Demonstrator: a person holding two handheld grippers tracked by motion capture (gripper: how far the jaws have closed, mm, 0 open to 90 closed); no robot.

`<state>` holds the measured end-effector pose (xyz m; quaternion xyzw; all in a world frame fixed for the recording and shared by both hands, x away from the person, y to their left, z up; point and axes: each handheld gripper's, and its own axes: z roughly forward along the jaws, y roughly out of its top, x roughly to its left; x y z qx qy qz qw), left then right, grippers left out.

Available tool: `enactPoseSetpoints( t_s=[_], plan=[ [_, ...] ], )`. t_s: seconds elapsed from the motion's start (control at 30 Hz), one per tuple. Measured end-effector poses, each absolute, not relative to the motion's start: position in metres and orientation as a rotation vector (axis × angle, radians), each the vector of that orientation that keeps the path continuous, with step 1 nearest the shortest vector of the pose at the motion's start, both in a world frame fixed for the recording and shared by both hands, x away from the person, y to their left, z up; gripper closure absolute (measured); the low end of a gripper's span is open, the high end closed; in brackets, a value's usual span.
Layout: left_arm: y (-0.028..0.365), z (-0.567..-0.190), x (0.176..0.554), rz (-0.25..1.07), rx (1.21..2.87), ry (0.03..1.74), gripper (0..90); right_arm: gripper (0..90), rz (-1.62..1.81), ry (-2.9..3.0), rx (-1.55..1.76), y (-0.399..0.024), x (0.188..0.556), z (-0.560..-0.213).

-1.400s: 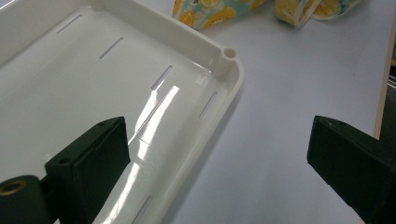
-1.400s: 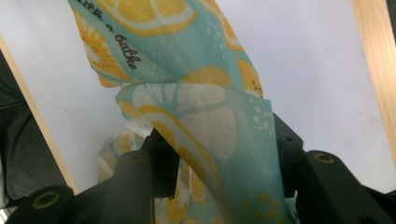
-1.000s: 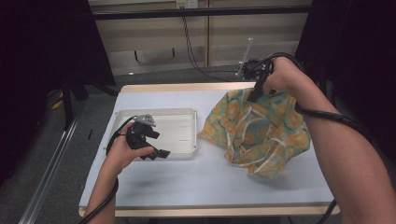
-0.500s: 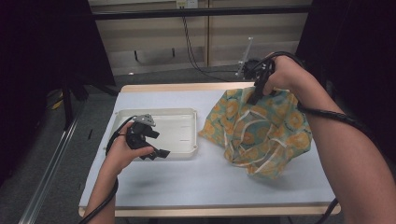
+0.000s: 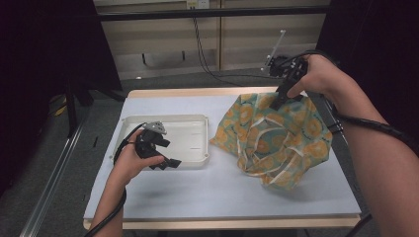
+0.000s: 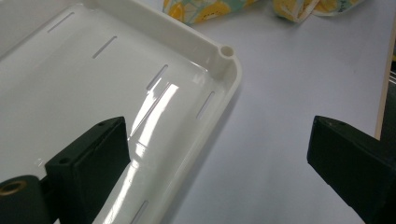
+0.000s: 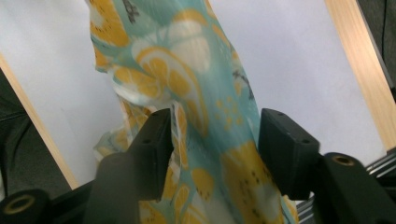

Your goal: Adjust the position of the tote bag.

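Observation:
A teal cloth with yellow lemon prints point(image 5: 276, 143) lies bunched on the right half of the table. My right gripper point(image 5: 274, 104) is at its far top corner, pointing down. Its jaws have just been opening, and a fold of the cloth point(image 7: 187, 84) still hangs between them point(image 7: 215, 140), loose rather than pinched. A white plastic tray point(image 5: 163, 118) sits to the left, nothing in it. My left gripper point(image 5: 170, 163) rests at the tray's near right corner, wide open point(image 6: 217, 158), with one jaw over the tray point(image 6: 205, 42) and the other over the table.
The pale table top point(image 5: 197, 192) has a wooden edge all round. Cables trail from both grippers. Behind the table's far edge are a cabinet wall and a small stand point(image 5: 274, 54). The floor drops away at the left.
The right gripper's jaws have parted around the cloth's far corner. The left hand and the tray have stayed where they were.

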<state>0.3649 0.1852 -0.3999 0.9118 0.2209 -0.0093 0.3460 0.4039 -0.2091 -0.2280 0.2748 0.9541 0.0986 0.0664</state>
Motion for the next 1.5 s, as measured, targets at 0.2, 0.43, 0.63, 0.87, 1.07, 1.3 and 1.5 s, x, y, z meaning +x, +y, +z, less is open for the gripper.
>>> enactPoseSetpoints(
  t_s=[0.2, 0.43, 0.63, 0.87, 1.07, 1.3, 1.5],
  plan=[
    [0.18, -0.4, 0.366, -0.034, 2.382, 0.555, 5.5, 50.0, 0.272, 2.862, 0.843, -0.224, 0.402, -0.232],
    [0.178, -0.403, 0.368, -0.081, 2.379, 0.538, 5.5, 43.9, 0.316, 2.85, 0.867, -0.228, 0.402, -0.23],
    [0.174, -0.405, 0.366, -0.047, 2.399, 0.547, 5.5, 38.2, 0.376, 2.8, 0.965, -0.241, 0.395, -0.223],
    [0.17, -0.404, 0.365, -0.051, 2.4, 0.531, 5.5, 35.5, 0.344, 2.765, 1.046, -0.249, 0.389, -0.216],
    [0.168, -0.405, 0.367, -0.089, 2.416, 0.509, 5.5, 34.4, 0.311, 2.757, 1.128, -0.255, 0.383, -0.217],
    [0.161, -0.406, 0.367, -0.062, 2.422, 0.519, 5.3, 32.8, 0.326, 2.727, 1.157, -0.265, 0.377, -0.218],
    [0.147, -0.405, 0.369, -0.097, 2.433, 0.486, 4.3, 28.9, 0.312, 2.686, 1.281, -0.28, 0.37, -0.225]
  ],
)
